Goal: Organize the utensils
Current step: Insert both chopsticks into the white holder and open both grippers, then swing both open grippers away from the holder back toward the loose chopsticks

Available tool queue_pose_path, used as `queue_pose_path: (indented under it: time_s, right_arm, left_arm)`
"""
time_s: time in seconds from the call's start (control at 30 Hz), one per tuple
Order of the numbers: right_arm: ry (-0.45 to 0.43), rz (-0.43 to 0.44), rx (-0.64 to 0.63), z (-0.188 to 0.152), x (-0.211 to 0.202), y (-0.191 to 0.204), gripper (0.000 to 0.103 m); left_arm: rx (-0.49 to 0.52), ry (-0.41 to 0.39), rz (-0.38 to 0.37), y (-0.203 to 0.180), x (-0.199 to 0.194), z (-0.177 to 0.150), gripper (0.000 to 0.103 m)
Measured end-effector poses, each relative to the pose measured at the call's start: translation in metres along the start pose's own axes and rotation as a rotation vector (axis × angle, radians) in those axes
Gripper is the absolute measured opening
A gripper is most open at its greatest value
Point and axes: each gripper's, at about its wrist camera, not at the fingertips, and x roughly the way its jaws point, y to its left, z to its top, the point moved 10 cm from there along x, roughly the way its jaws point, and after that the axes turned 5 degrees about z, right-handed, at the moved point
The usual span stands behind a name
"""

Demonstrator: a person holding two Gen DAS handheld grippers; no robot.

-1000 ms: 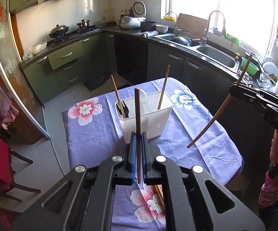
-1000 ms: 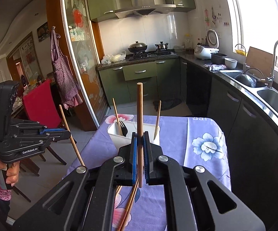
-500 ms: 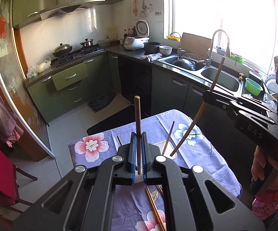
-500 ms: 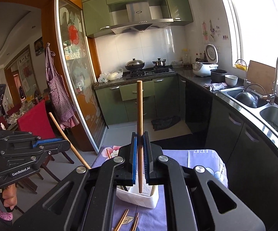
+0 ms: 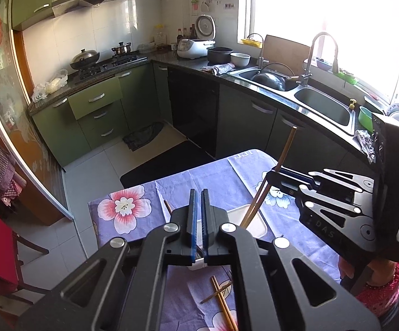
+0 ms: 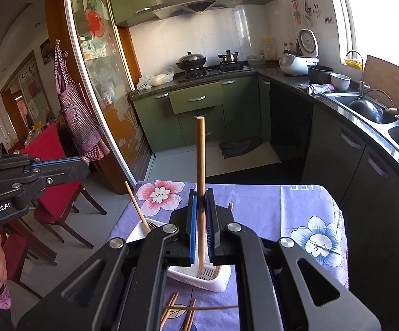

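The right gripper [image 6: 201, 220], pinching an upright chopstick [image 6: 200, 165] over the white holder [image 6: 199, 275] on the surface, could drop it outside (left gripper [image 5: 198, 220] pressed together, empty) if released tilted.

Floral-clothed table [image 5: 221, 182]: white holder [image 6: 216, 281], loose chopsticks [image 5: 223, 303]

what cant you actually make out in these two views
- Left wrist view: most of the white utensil holder, behind the left gripper.
- Right wrist view: the lower tip of the chopstick in the right gripper, hidden by the gripper body.
- Both views: loose chopsticks, cut off at the bottom edge.
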Motion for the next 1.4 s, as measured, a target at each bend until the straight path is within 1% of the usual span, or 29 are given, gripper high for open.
queue_pose_path:
  time_s: [0.07,0.13,0.17,0.2,0.23,0.27,0.37,0.47,0.53,0.57,0.67,0.77,0.8,0.9,0.97,1.03,1.1,1.27,1.3,1.33,1.4]
  right_arm:
    - [0.003,0.002,0.003,-0.004,0.003,-0.002,0.007]
    - [0.028,0.006,-0.004,-0.011,0.007,-0.001,0.007]
    - [0.04,0.019,-0.005,-0.018,0.006,0.001,0.01]
    - [0.052,0.029,-0.008,-0.021,0.008,0.003,0.017]
    - [0.061,0.028,-0.015,-0.024,0.006,0.005,0.032]
    - [0.055,0.024,-0.02,-0.025,0.004,0.006,0.036]
    - [0.022,0.018,-0.014,-0.025,-0.014,0.007,0.036]
    - [-0.018,0.032,-0.005,-0.026,-0.045,0.008,0.036]
    - [-0.043,0.031,0.007,-0.033,-0.068,0.002,0.036]
    - [-0.052,0.03,0.015,-0.039,-0.081,-0.001,0.036]
    - [-0.068,0.011,0.045,-0.067,-0.113,-0.018,0.036]
    - [-0.059,-0.015,0.087,-0.105,-0.139,-0.038,0.036]
    - [-0.055,-0.024,0.1,-0.118,-0.147,-0.045,0.036]
    - [-0.049,-0.041,0.145,-0.156,-0.169,-0.064,0.036]
    - [-0.041,-0.037,0.179,-0.181,-0.18,-0.076,0.04]
    - [-0.038,-0.035,0.222,-0.204,-0.189,-0.087,0.04]
    - [-0.039,-0.03,0.262,-0.226,-0.198,-0.097,0.04]
    - [-0.06,-0.029,0.35,-0.263,-0.22,-0.117,0.04]
    - [-0.067,-0.032,0.365,-0.268,-0.225,-0.12,0.04]
    - [-0.075,-0.036,0.38,-0.273,-0.231,-0.124,0.04]
    - [-0.094,-0.047,0.407,-0.283,-0.244,-0.132,0.043]
  left_arm:
    - [0.005,0.008,-0.008,-0.003,0.002,-0.006,0.003]
    - [0.014,0.021,-0.021,-0.007,0.002,-0.014,0.003]
    - [0.023,0.03,-0.032,-0.011,0.002,-0.019,0.003]
    - [0.028,0.039,-0.045,-0.014,0.002,-0.025,0.003]
    - [0.028,0.049,-0.059,-0.018,0.003,-0.03,0.003]
    - [0.036,0.06,-0.073,-0.022,0.003,-0.037,0.005]
    - [0.071,0.09,-0.095,-0.035,0.006,-0.058,0.005]
    - [0.114,0.134,-0.149,-0.052,0.012,-0.083,0.006]
    - [0.171,0.167,-0.199,-0.072,0.016,-0.104,0.009]
    - [0.213,0.185,-0.224,-0.084,0.02,-0.117,0.014]
    - [0.346,0.225,-0.289,-0.128,0.033,-0.155,0.018]
    - [0.472,0.295,-0.343,-0.174,0.054,-0.193,0.019]
    - [0.508,0.319,-0.356,-0.188,0.062,-0.205,0.022]
    - [0.603,0.362,-0.358,-0.221,0.087,-0.229,0.03]
    - [0.645,0.367,-0.34,-0.234,0.103,-0.236,0.031]
    - [0.674,0.372,-0.313,-0.241,0.118,-0.238,0.031]
    - [0.696,0.381,-0.305,-0.247,0.131,-0.241,0.031]
    - [0.751,0.401,-0.283,-0.254,0.152,-0.251,0.031]
    - [0.749,0.389,-0.291,-0.255,0.151,-0.249,0.031]
    - [0.754,0.397,-0.299,-0.256,0.151,-0.25,0.031]
    - [0.766,0.386,-0.294,-0.258,0.15,-0.251,0.028]
